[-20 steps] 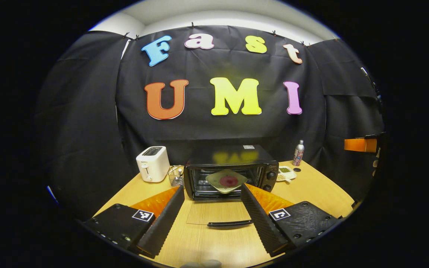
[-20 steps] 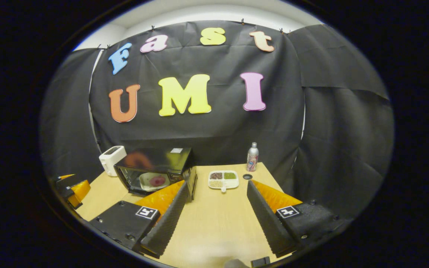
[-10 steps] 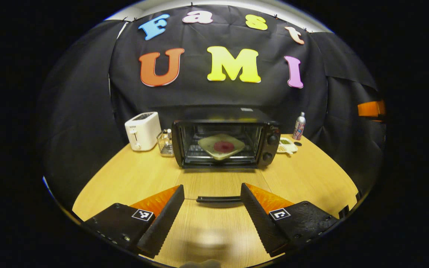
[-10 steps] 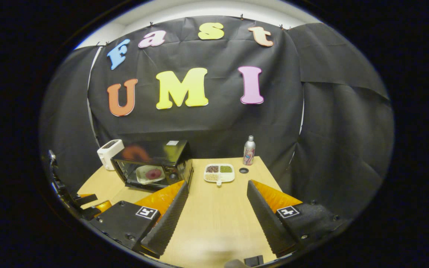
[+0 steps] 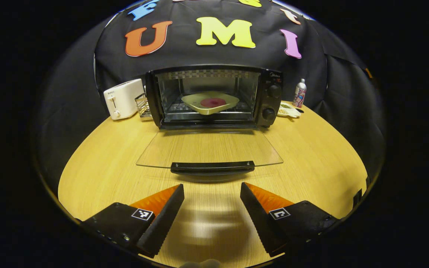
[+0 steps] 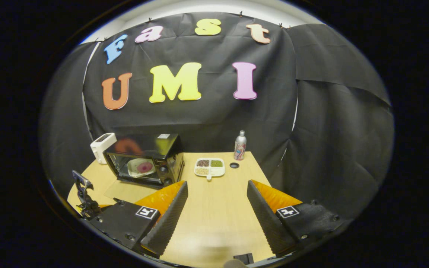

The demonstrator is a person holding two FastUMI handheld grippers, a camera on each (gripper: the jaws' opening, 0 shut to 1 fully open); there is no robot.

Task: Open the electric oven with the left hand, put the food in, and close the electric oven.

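The black electric oven [image 5: 270, 100] stands at the back of the wooden table [image 5: 318, 156], its glass door [image 5: 209, 149] folded flat down with the black handle [image 5: 212, 166] at the near edge. Inside on the rack rests a pale plate [image 5: 210, 102] with a red round of food [image 5: 213, 102]. My left gripper [image 5: 212, 191] is open, low over the table just short of the handle, holding nothing. In the right gripper view the oven [image 6: 169, 156] and plate [image 6: 140, 167] sit far left; my right gripper [image 6: 217, 188] is open and empty over the table's right half.
A white toaster [image 5: 123, 98] and a small wire rack [image 5: 142, 108] stand left of the oven. To its right are a divided snack tray [image 6: 209, 167], a metal bottle [image 6: 240, 145] and a dark cap [image 6: 234, 165]. The other gripper's body [image 6: 84, 195] shows at the far left.
My left gripper has dropped and tipped level toward the door handle, so the oven now looms larger and higher. My right gripper has drawn back a little; both stay open.
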